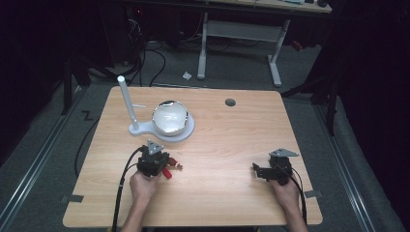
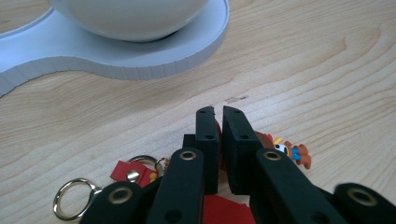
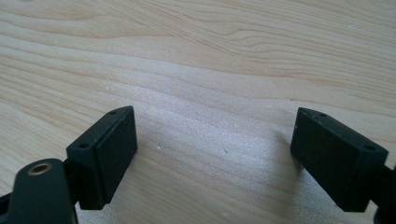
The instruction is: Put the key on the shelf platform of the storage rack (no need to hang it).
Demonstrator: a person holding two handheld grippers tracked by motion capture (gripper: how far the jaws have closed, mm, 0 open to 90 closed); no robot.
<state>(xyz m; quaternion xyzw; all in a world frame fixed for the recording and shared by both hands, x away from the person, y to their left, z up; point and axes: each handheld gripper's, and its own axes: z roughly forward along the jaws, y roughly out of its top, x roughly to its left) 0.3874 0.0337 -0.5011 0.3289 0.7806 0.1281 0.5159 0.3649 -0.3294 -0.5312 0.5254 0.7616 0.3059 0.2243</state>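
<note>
A small keychain figure (image 2: 292, 151) in red, orange and blue lies on the wooden table (image 1: 217, 145), with a red strap (image 2: 133, 170) and a metal key ring (image 2: 70, 198) at its left end. My left gripper (image 2: 218, 112) points down over it. Its jaws stand almost together, pinching the figure's red and orange body. From above, the left gripper (image 1: 162, 163) sits at the front left, with the figure (image 1: 178, 166) sticking out to its right. My right gripper (image 1: 258, 170) rests at the front right; its jaws stand wide apart over bare wood (image 3: 215, 116).
A white bowl (image 1: 169, 117) sits on a flat white base (image 1: 186, 133) with an upright white post (image 1: 126, 101), just beyond the left gripper. The bowl (image 2: 130, 16) and base (image 2: 140, 60) are close ahead. A cable hole (image 1: 230, 102) lies at the back.
</note>
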